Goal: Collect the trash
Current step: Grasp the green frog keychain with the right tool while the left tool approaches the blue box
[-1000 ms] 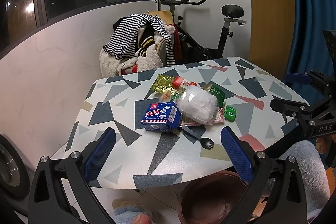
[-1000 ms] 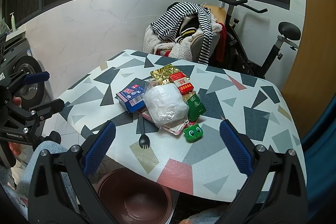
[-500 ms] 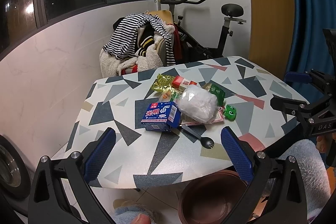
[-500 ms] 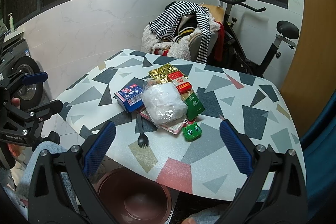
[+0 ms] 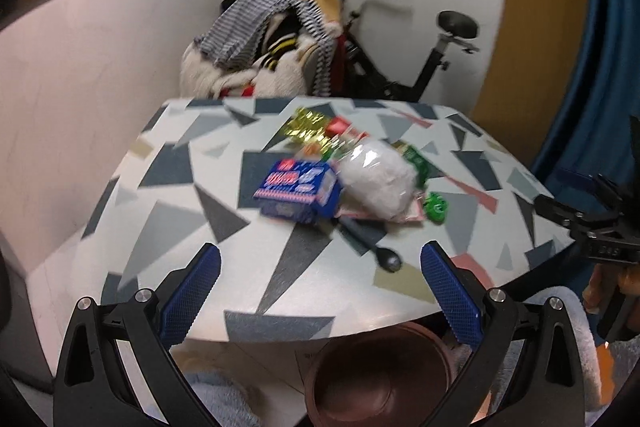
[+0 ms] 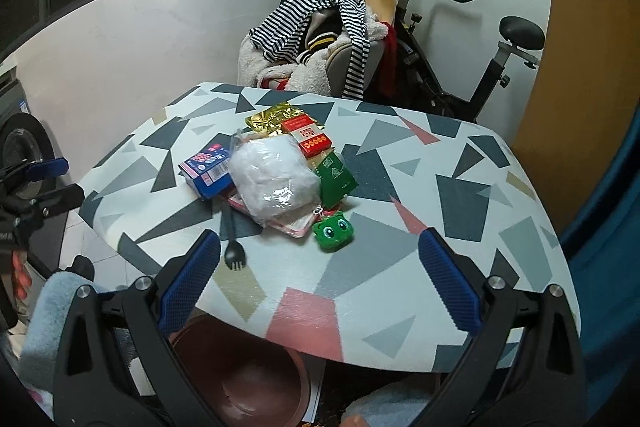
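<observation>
1. We see the left gripper (image 5: 320,297) at the bottom of the left wrist view, its blue pads spread wide with nothing between them, hovering above the near edge of the table (image 5: 168,227).
2. The right gripper (image 6: 319,285) sits at the bottom of the right wrist view, likewise wide open and empty, over the table's near edge.
3. The trash lies in one heap near the middle of both frames. In the right wrist view, a white plastic bag (image 6: 274,181) tops the pile.
4. A blue carton (image 6: 208,173) touches the bag on its left side; its long axis runs from upper left toward lower right.
5. A gold foil wrapper (image 6: 272,119) sits at the far end of the heap, with a red and white box (image 6: 308,137) just beside it, its long axis slanting from upper left to lower right.
6. A green packet (image 6: 334,179) lies right of the bag, partly under it.
7. A green frog toy (image 6: 332,229) sits at the lower right of the heap, facing us.
8. A black spork (image 6: 232,243) lies below the bag, its long axis nearly vertical in the frame, tines pointing down toward the gripper and its handle end under the heap.
9. A brown bin (image 6: 244,379) stands on the floor below the table edge, bottom centre.
10. The left wrist view is blurred.
</observation>
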{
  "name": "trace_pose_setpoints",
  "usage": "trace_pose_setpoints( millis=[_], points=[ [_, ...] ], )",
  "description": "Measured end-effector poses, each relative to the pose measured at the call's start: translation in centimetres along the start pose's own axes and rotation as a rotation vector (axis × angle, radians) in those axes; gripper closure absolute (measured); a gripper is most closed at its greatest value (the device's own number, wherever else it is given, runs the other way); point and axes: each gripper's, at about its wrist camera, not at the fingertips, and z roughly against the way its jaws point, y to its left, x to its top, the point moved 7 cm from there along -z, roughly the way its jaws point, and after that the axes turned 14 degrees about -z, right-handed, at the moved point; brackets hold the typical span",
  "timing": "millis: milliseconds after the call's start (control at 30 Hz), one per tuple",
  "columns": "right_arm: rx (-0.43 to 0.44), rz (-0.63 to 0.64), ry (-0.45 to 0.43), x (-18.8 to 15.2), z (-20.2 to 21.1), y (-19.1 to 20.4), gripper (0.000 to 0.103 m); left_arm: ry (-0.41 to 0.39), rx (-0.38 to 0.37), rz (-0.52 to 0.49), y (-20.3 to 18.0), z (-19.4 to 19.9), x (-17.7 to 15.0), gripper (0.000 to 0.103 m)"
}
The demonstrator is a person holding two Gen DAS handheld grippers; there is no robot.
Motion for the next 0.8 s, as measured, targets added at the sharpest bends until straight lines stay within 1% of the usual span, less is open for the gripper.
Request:
trace_pose_setpoints(
  millis=[100,200,267,333,367,433,467,600,633,700,733,767,800],
  points=[
    [0.021,-0.022,0.022,-0.7,-1.5,-0.5,0.005,0.012,-0.006,0.021,0.8,-1.0,-0.8,0.005],
    [0.028,-0.034,0.044,-1.5,-3.1,-0.7,0.005,0.01,0.0,0.012,1.0,-1.7,-0.9,0.005],
    [0.015,-0.035,0.055,-1.9,-4.0,-1.0,0.005,0.01,0.018,-0.003,1.1,-2.2,-1.0,0.005],
    [0.012,-0.035,0.097,-2.7,-5.4,-1.2,0.005,-0.004,0.02,-0.013,1.2,-2.6,-1.0,0.005],
    [0.005,-0.033,0.126,-3.0,-6.2,-1.3,0.005,-0.009,0.019,-0.017,1.2,-2.8,-1.0,0.005],
    [-0.048,-0.022,0.148,-3.2,-7.5,-2.0,0.005,-0.005,0.024,-0.028,1.3,-3.4,-1.0,0.005],
    [-0.058,-0.016,0.156,-3.2,-8.0,-2.3,0.005,0.001,0.027,-0.034,1.3,-3.8,-1.0,0.005],
    [-0.051,-0.004,0.146,-1.7,-9.9,-3.3,0.006,0.004,0.02,-0.036,1.7,-5.0,-0.6,0.005],
    [-0.046,-0.01,0.142,-1.1,-10.5,-3.7,0.006,0.008,0.017,-0.027,1.9,-5.3,-0.6,0.005],
    [-0.024,-0.034,0.138,0.1,-11.5,-4.1,0.006,0.024,-0.013,0.012,2.4,-6.2,-0.7,0.005],
    [-0.006,-0.048,0.136,0.9,-12.2,-4.3,0.008,0.036,-0.021,0.041,2.8,-6.7,-0.7,0.005],
    [0.001,-0.053,0.139,1.4,-12.8,-4.4,0.015,0.049,-0.018,0.061,3.1,-7.1,-0.8,0.005],
    [-0.002,-0.052,0.149,1.9,-13.5,-4.5,0.02,0.056,-0.016,0.073,3.4,-7.3,-1.0,0.005]
  ],
)
